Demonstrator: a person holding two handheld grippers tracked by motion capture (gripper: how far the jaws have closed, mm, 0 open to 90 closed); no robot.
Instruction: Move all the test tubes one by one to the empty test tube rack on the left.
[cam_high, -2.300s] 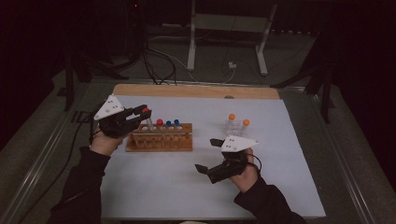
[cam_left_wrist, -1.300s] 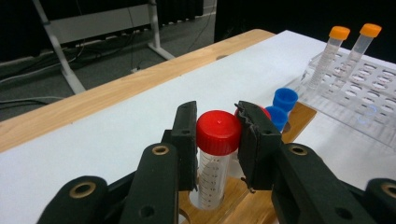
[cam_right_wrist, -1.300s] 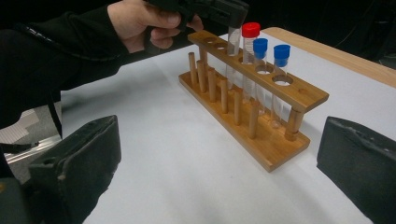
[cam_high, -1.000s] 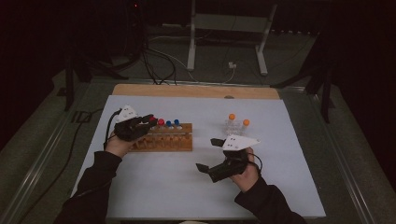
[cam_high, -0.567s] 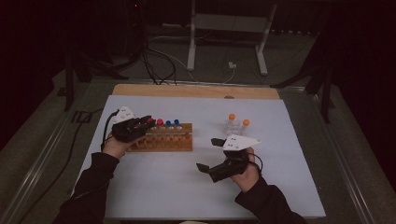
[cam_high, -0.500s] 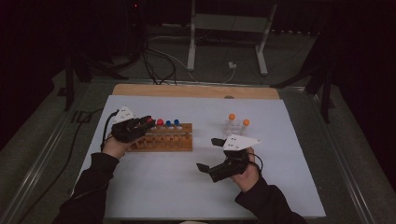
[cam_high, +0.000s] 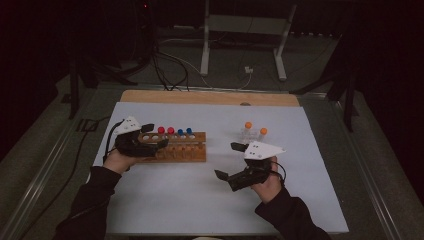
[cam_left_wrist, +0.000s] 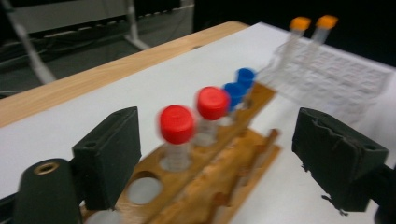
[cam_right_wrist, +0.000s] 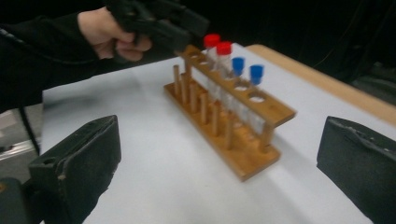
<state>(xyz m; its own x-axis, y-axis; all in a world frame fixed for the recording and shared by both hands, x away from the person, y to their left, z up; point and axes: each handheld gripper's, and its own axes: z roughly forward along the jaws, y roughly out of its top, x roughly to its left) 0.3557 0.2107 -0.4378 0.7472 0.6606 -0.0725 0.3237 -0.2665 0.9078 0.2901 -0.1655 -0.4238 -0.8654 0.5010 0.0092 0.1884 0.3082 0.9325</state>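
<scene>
Red-capped tube (cam_left_wrist: 176, 135) sits in the wooden rack (cam_high: 177, 148), free between your left gripper (cam_left_wrist: 233, 154) pads, jaws just opened. Right gripper (cam_right_wrist: 219, 182) hangs apart, well off the rack, holding nothing.

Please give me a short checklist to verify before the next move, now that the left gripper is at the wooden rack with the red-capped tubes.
1. Left gripper released: ok. Its jaws have just been opening, and the pads stand clear on both sides of the nearer red-capped tube.
2. That tube seated upright in the wooden rack: ok.
3. Second red-capped tube and two blue-capped tubes in their holes: ok.
4. Right gripper open and holding nothing: ok.
5. Two orange-capped tubes waiting upright in the clear holder: ok.
6. Free rack hole beside the red tubes: ok, some holes are empty.
</scene>
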